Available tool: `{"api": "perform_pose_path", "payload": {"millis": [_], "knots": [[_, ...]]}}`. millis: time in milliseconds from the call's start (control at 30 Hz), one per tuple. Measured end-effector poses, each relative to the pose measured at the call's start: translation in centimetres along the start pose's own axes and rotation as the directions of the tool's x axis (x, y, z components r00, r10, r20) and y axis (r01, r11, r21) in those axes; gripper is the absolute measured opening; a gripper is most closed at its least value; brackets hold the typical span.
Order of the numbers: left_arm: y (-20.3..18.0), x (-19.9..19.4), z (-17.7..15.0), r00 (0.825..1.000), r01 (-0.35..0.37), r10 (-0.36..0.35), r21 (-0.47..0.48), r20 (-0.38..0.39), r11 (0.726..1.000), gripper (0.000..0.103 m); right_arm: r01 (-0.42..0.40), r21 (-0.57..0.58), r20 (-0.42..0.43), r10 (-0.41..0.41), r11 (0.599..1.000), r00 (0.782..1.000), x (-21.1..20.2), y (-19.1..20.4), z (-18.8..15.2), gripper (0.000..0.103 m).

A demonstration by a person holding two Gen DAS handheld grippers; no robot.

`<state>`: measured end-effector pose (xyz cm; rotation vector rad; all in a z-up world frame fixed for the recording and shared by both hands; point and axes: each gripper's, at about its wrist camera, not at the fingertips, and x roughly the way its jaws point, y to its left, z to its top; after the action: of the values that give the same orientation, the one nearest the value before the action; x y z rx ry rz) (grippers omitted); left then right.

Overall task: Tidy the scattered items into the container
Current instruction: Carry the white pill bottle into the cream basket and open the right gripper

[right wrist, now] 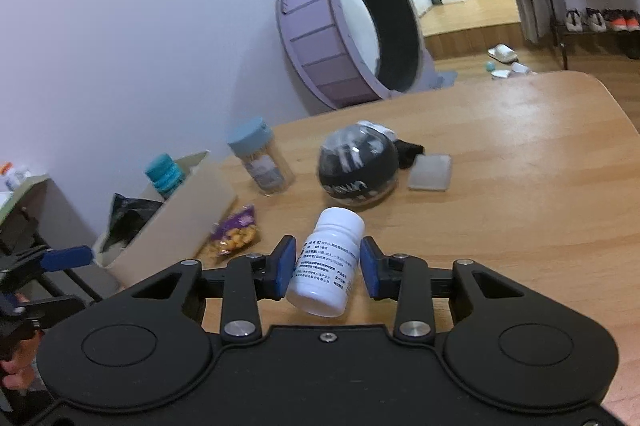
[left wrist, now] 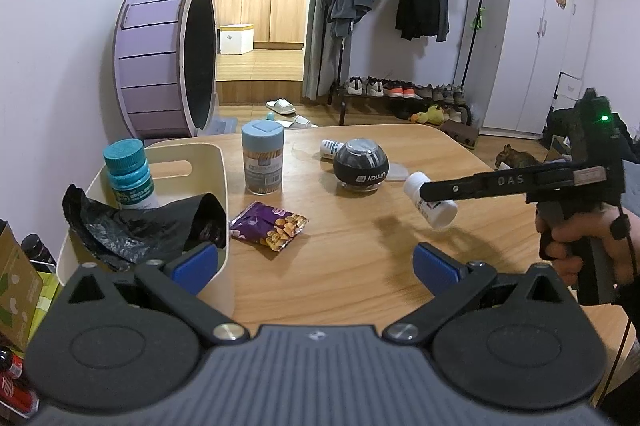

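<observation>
cream bin (left wrist: 218, 162) holds teal-capped bottle (left wrist: 128, 174) and black bag (left wrist: 140, 226); right tool (right wrist: 328, 262) grips white pill bottle (right wrist: 328, 266) above table (left wrist: 360, 258), left tool (left wrist: 316, 262) wide and empty; toothpick jar (left wrist: 262, 162), snack packet (left wrist: 270, 226), black ball (left wrist: 361, 166) remain.

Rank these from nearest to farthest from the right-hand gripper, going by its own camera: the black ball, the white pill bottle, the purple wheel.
1. White pill bottle: between the right gripper pads, tilted, above the table.
2. Black ball: on the table, straight ahead past the bottle.
3. Purple wheel: on the floor beyond the table, against the wall.
</observation>
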<state>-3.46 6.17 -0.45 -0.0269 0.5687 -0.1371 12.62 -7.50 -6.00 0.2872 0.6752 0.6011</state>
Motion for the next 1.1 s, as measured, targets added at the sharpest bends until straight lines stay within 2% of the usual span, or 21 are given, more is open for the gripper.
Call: {"api": "perform_pose_path", "payload": {"millis": [200, 367, 467, 633, 867, 1100], "knots": [[1.1, -1.1, 0.5, 0.999, -0.019, 0.020, -0.018, 0.026, 1.000, 0.103, -0.046, -0.052, 0.057, 0.049, 0.998, 0.997, -1.1, 2.5, 1.1, 0.035], [3.7, -2.2, 1.1, 0.996, -0.074, 0.077, -0.071, 0.052, 0.995, 0.103, -0.100, -0.097, 0.084, 0.108, 0.990, 0.991, -0.2, 5.3, 2.7, 0.035], [5.4, -2.9, 1.5, 0.992, -0.100, 0.107, -0.105, 0.063, 0.989, 0.103, -0.124, -0.120, 0.075, 0.133, 0.985, 0.988, 1.7, 7.0, 3.7, 0.035], [7.1, -3.5, 1.6, 0.984, -0.157, 0.165, -0.108, 0.064, 0.982, 0.103, -0.176, -0.145, 0.049, 0.185, 0.974, 0.982, 6.1, 9.7, 5.3, 0.035], [9.1, -3.1, 1.7, 0.983, -0.164, 0.173, -0.151, 0.052, 0.975, 0.103, -0.218, -0.179, -0.006, 0.221, 0.959, 0.975, 11.9, 12.5, 6.5, 0.035], [9.6, -2.7, 1.5, 0.986, -0.153, 0.162, -0.160, 0.046, 0.975, 0.103, -0.225, -0.209, -0.048, 0.220, 0.952, 0.974, 14.8, 14.5, 6.4, 0.037]]}}
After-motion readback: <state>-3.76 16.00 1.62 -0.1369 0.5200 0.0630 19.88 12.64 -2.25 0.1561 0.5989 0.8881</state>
